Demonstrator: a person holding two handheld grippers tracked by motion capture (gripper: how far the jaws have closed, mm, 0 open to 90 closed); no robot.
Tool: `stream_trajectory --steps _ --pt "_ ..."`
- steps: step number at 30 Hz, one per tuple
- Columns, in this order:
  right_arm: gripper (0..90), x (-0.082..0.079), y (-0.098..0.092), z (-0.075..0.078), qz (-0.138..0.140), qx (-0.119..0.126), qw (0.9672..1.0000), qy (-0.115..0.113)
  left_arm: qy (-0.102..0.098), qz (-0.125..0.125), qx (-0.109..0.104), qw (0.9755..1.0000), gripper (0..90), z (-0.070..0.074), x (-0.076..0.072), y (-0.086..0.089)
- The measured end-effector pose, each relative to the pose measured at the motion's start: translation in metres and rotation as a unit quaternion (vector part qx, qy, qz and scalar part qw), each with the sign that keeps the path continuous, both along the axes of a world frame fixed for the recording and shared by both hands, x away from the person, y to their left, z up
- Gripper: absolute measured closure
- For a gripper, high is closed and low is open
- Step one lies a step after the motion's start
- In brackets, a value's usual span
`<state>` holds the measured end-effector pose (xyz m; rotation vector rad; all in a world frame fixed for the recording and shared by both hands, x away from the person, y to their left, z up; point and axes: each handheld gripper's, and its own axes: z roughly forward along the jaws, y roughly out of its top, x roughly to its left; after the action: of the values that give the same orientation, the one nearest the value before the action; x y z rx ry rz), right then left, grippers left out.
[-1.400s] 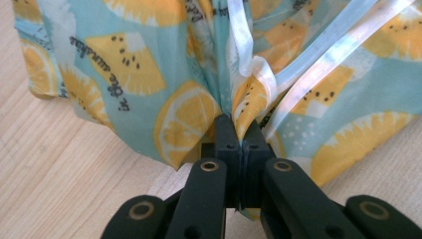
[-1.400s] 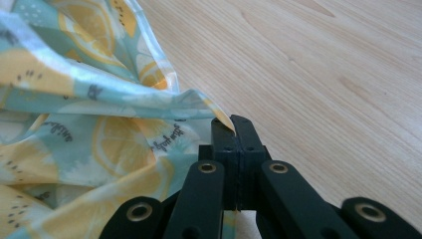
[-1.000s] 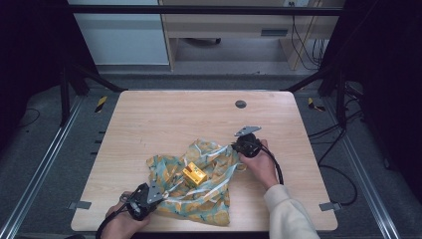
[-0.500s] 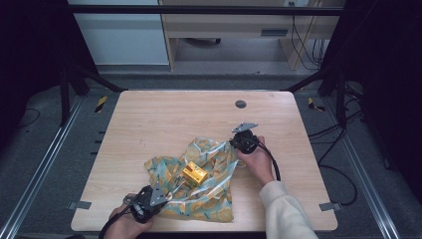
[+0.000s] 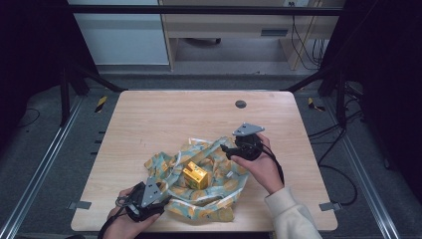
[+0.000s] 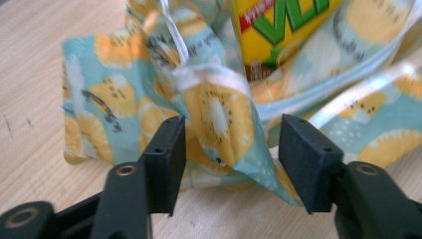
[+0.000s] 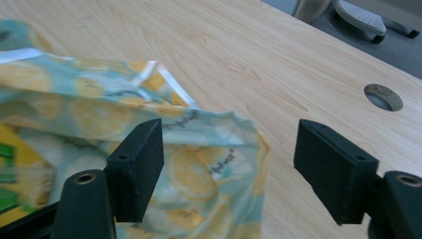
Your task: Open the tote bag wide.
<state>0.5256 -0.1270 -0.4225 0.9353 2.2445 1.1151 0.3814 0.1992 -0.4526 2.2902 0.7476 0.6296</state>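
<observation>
From the high view, the right gripper [image 5: 230,151] had lifted off the cloth [image 5: 199,186] on the tabletop [image 5: 164,119], carton [image 5: 195,175] inside. Left gripper view: fingers [image 6: 166,159] had just opened, straddling a fold unpressed. Right gripper view: fingers [image 7: 139,167] had just spread wide, cloth corner released, suggesting both grips let go.

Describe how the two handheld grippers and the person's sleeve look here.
Both the left gripper and the right gripper are black with blocky black jaw pads, a grey three-cornered plate on top, and a black cable trailing back. The right forearm wears a cream sleeve.
</observation>
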Motion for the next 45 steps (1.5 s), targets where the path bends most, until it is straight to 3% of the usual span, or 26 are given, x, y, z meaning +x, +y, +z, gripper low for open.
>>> stream_trajectory --steps 7,11,13,15,17,19,24,28,30,34,36,39,45 --pt "27.6 -0.027 -0.004 0.009 0.002 -0.001 0.9999 -0.01 -0.014 0.003 -0.041 0.9991 39.7 0.015 -0.003 0.008" --pt "29.8 -0.041 -0.007 0.0 0.008 0.007 0.9999 0.007 -0.038 0.013 -0.063 0.9972 39.5 0.023 0.0 0.008" --pt "30.9 -0.052 -0.006 -0.007 0.016 0.005 0.9997 0.018 -0.036 0.017 -0.063 0.9972 40.3 0.02 0.009 0.002" --pt "31.2 -0.062 -0.003 -0.015 0.028 0.006 0.999 0.033 -0.032 0.022 -0.042 0.9983 42.9 0.013 0.023 -0.006" --pt "30.7 -0.071 0.004 -0.024 0.044 -0.011 0.9978 0.048 -0.035 0.029 -0.021 0.9988 44.0 0.003 0.038 -0.012" --pt "29.5 -0.078 0.011 -0.033 0.052 -0.027 0.9963 0.064 -0.023 0.036 0.0 0.9991 44.7 -0.006 0.046 -0.013" --pt "28.0 -0.094 0.017 -0.049 0.083 -0.071 0.9902 0.086 0.001 0.046 0.042 0.9981 45.5 -0.021 0.052 -0.011" --pt "27.7 -0.097 0.012 -0.056 0.096 -0.092 0.9865 0.095 0.006 0.047 0.06 0.9971 45.8 -0.025 0.052 -0.012" --pt "30.2 -0.097 0.01 -0.057 0.096 -0.095 0.9854 0.104 0.008 0.051 0.058 0.997 45.8 -0.025 0.052 -0.011" --pt "33.4 -0.097 0.006 -0.059 0.096 -0.125 0.9824 0.101 0.016 0.052 0.065 0.9964 45.6 -0.028 0.051 -0.011" --pt "32.7 -0.096 0.003 -0.058 0.097 -0.114 0.9835 0.101 0.016 0.051 0.065 0.9965 44.6 -0.027 0.05 -0.011" --pt "28.0 -0.096 0.0 -0.051 0.097 -0.096 0.9865 0.091 0.018 0.051 0.041 0.9977 41.4 -0.022 0.045 -0.008" --pt "18.7 -0.094 -0.008 -0.033 0.074 -0.044 0.995 0.05 -0.001 0.057 -0.012 0.9983 31.1 -0.009 0.038 -0.001"
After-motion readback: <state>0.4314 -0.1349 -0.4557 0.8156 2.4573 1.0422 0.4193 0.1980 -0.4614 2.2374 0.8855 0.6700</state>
